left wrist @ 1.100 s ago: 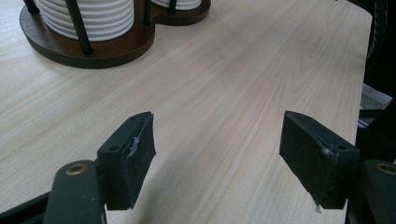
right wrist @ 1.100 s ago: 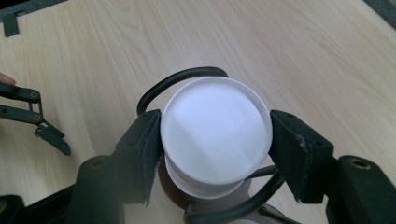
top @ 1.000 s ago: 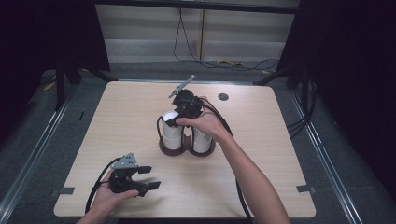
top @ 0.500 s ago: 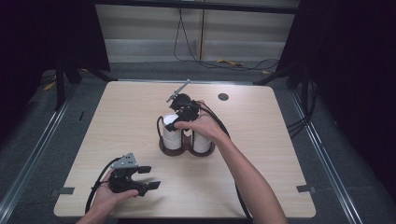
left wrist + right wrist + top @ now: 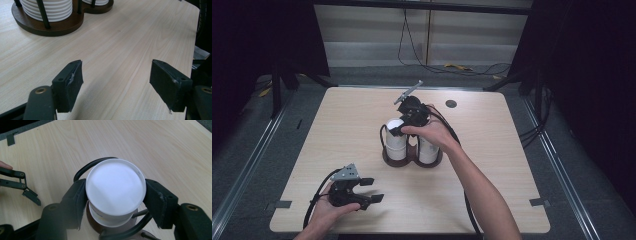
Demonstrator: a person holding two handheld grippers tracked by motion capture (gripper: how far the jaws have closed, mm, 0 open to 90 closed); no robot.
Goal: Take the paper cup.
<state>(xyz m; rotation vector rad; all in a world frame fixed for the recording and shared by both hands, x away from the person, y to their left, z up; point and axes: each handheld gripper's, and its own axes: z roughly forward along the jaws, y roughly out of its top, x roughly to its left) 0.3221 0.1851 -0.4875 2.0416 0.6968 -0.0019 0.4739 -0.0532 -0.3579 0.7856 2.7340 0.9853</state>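
on pale wooden table [image 5: 512, 165], right hand-held gripper [image 5: 116, 195] clamps inverted white cup [image 5: 115, 186] atop holder.

Cup stacks [image 5: 396, 137] in holder [image 5: 388, 159] mid-table [image 5: 512, 165]

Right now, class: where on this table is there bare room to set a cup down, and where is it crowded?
Free: the table right of the cup holder, and its far left corner. Crowded: the middle, where the right gripper stands over the cups; and the near left, by the left gripper.
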